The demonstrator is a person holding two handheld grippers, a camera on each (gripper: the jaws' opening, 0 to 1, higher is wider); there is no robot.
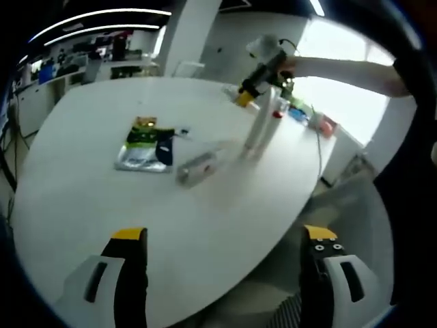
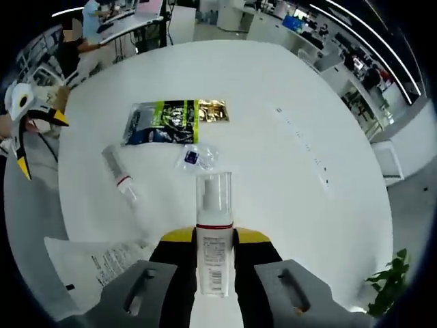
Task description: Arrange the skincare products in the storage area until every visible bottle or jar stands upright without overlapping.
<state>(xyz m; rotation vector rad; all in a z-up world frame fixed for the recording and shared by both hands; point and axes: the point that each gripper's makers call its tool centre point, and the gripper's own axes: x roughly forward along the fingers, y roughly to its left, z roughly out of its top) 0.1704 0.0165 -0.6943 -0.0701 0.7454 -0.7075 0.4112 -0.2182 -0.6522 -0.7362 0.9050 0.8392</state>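
Observation:
My right gripper is shut on a tall white pump bottle with a clear cap, held upright. In the left gripper view that bottle stands tilted slightly with its base at the table top, and the right gripper grips its upper part. A clear tube with a red band lies on its side to the left; it also shows as the tube near the table's middle. My left gripper is open over the near edge, nothing between its jaws. It appears as the left gripper at the far left.
Green-black and gold sachets lie flat on the white oval table, with a small blue packet beside them. A printed white pouch lies near the edge. Small coloured items sit at the far rim. Desks and people stand beyond.

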